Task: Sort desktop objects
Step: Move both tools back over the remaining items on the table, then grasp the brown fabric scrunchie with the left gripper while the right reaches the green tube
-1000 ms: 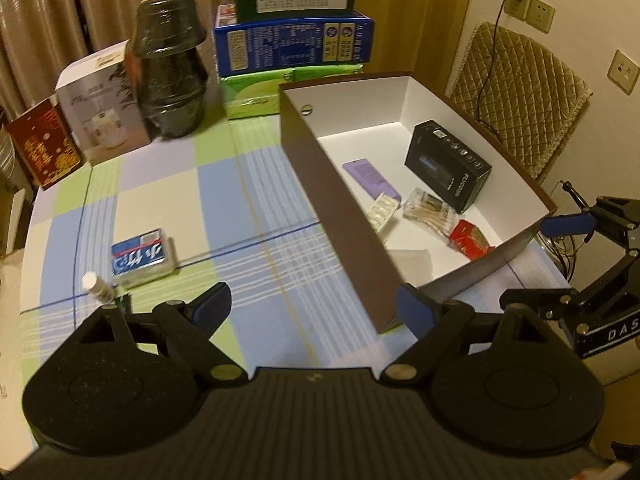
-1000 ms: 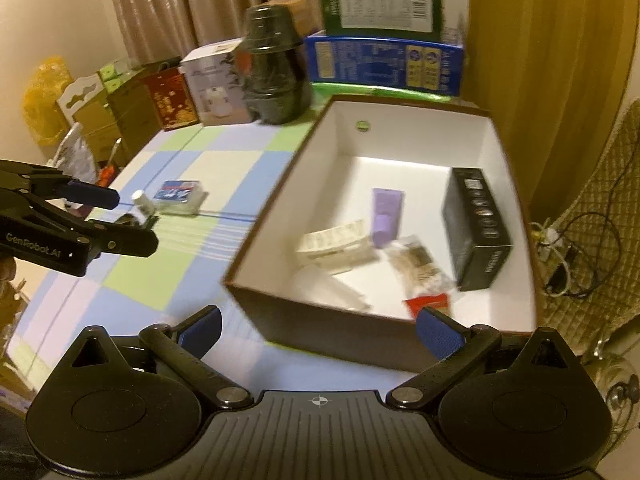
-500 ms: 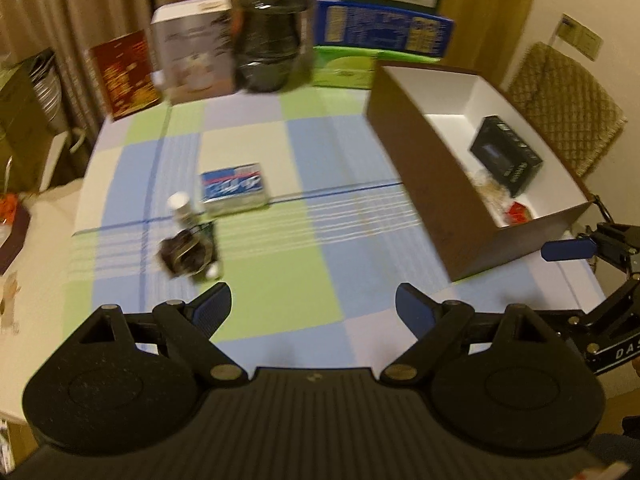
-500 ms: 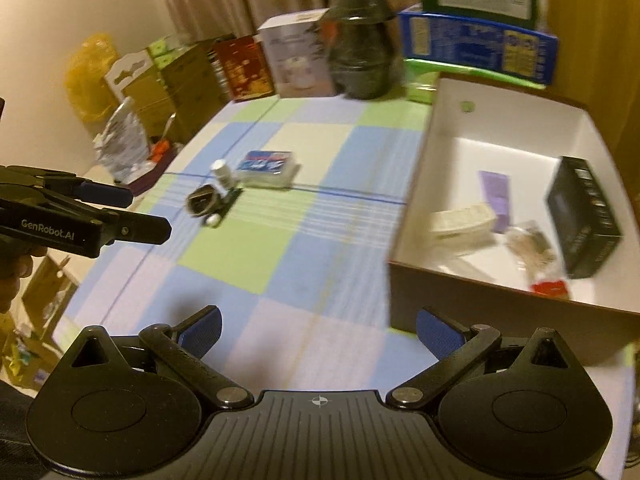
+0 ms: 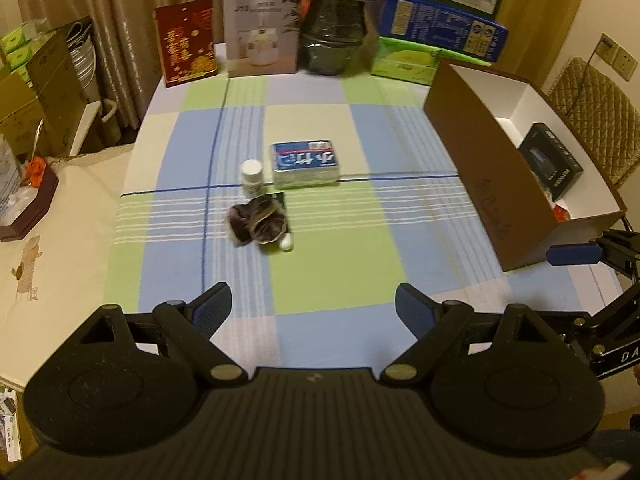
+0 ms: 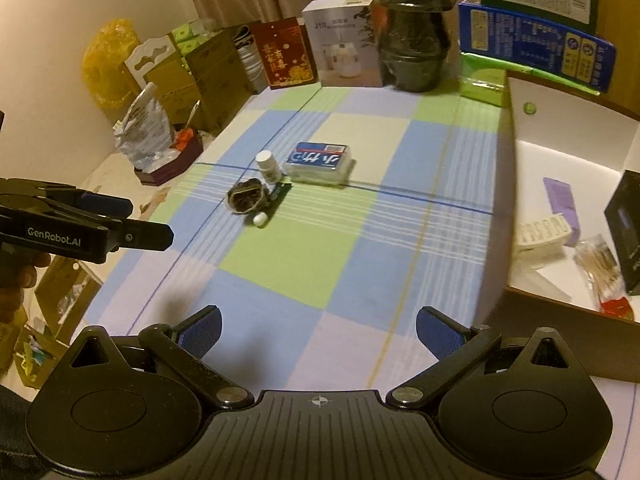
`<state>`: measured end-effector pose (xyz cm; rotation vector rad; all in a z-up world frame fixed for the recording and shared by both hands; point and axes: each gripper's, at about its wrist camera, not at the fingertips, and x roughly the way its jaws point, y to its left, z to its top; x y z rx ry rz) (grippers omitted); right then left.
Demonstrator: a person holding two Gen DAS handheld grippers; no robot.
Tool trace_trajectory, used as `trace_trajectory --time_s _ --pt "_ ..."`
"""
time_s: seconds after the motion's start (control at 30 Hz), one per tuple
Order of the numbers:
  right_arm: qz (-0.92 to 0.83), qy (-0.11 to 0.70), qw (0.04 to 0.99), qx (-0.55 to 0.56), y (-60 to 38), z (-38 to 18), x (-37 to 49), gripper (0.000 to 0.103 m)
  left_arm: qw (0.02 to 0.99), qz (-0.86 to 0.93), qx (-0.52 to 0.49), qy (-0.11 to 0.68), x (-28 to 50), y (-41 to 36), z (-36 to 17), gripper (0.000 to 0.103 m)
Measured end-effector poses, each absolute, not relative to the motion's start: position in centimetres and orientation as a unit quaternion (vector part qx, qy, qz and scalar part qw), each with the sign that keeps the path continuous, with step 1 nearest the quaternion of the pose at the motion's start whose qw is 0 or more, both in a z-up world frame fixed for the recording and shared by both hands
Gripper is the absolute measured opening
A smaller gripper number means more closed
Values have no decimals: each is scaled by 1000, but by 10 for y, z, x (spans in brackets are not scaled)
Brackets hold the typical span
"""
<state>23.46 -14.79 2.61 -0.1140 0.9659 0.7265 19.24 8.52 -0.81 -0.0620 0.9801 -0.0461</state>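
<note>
The left gripper (image 5: 312,310) is held above the near part of the checked tablecloth (image 5: 340,264), its two blue-padded fingers spread wide and with nothing between them. The right gripper (image 6: 318,330) is also above the near cloth, wide apart and empty. The left wrist view shows the right gripper from the side, at the near corner of the brown box (image 5: 476,172), and the right wrist view shows the left gripper at the left edge, with the holder's hand (image 6: 16,276) behind it. Only the right wrist view looks well into the box: a purple flat packet (image 6: 560,200), a white blister strip (image 6: 542,232), a clear bag of small sticks (image 6: 600,260) and a black carton (image 6: 626,220) lie on its white floor. On the cloth, well apart from both grippers, there is a blue and white pack (image 5: 305,162), and just beside it stands a small white bottle (image 5: 252,178). Near these lies a dark crumpled pouch (image 5: 258,224), partly on a dark flat card (image 6: 280,196), with a small white piece (image 5: 286,242) at its near end.
</note>
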Motion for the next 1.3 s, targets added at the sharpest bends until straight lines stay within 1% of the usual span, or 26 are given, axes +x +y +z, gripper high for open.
trace_trajectory --time_s 0.63,0.83,1.03,1.3 --pt "293 454 840 -50 -94 -6 255 101 872 -16 -21 489 214 130 -37 85" --pt "262 442 857 -35 -79 -16 272 101 871 -28 -11 491 234 137 -55 82" --pt "238 438 867 -26 -66 -28 289 101 876 -43 -6 480 263 141 -68 81" --pt "204 446 871 -20 -56 -46 312 100 872 -53 8 487 298 141 -88 80"
